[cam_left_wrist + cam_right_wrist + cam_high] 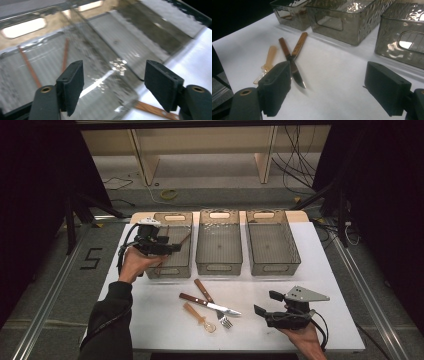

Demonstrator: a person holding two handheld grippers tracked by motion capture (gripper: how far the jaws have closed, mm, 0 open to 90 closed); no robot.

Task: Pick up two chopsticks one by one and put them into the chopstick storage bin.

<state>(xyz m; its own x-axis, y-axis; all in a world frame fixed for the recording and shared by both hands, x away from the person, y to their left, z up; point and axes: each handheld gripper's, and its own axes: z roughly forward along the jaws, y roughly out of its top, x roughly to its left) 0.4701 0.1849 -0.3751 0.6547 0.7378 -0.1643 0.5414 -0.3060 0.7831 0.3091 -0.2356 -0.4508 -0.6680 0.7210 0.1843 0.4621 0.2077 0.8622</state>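
Your right gripper [272,303] open, empty, by table's [320,270] near edge | knife [210,304], fork [214,305], spoon [199,317] on table | left gripper [172,245] open over left bin [172,270], sticks [28,66] inside | other bins bare

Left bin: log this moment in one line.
left gripper open over left bin | right gripper open, empty | knife, fork, spoon on table
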